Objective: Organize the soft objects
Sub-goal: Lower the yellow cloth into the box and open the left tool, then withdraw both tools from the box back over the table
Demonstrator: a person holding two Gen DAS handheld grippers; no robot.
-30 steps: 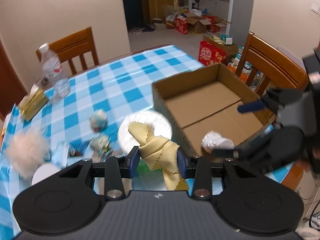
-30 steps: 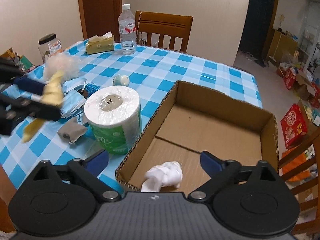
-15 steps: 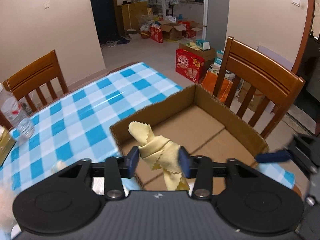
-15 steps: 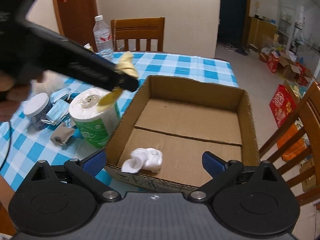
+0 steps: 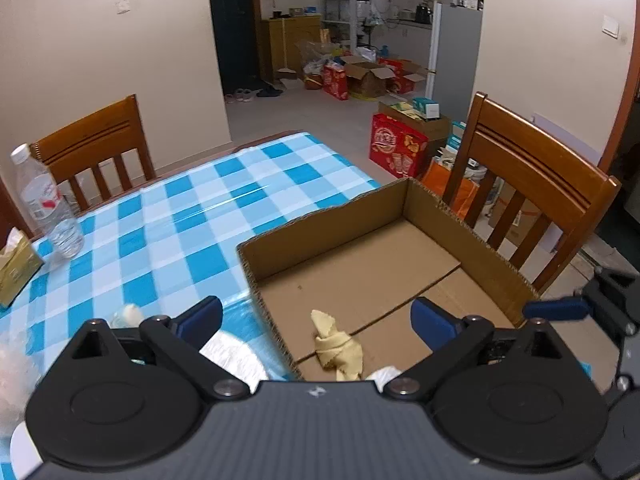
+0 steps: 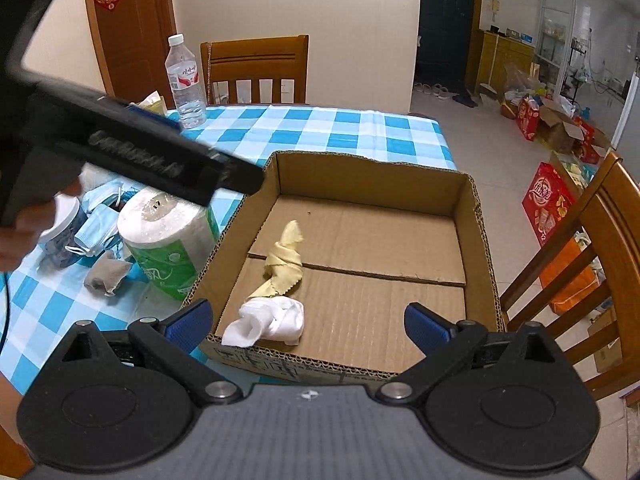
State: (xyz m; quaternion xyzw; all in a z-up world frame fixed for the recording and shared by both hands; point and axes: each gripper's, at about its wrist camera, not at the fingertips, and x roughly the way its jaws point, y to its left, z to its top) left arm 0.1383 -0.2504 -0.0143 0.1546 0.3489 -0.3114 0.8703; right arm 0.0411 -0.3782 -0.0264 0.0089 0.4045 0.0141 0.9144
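The left gripper (image 5: 316, 316) gaped empty above the cardboard box (image 6: 472, 216). The yellow cloth (image 6: 282, 258) lay inside, apparently touching a white sock (image 6: 268, 320). The right gripper (image 6: 306, 322) stood wide open too.

left gripper (image 5: 316, 316) and right gripper (image 6: 307, 316), jaws wide apart

We see even, soft indoor light with faint shadows. Daylight brightens the back room in both views. A glare streak lies on the tablecloth (image 5: 240, 196). Fisheye bending curves walls and chairs, and the corners go black. The left gripper (image 6: 132, 152) is smeared with motion blur in the right view.
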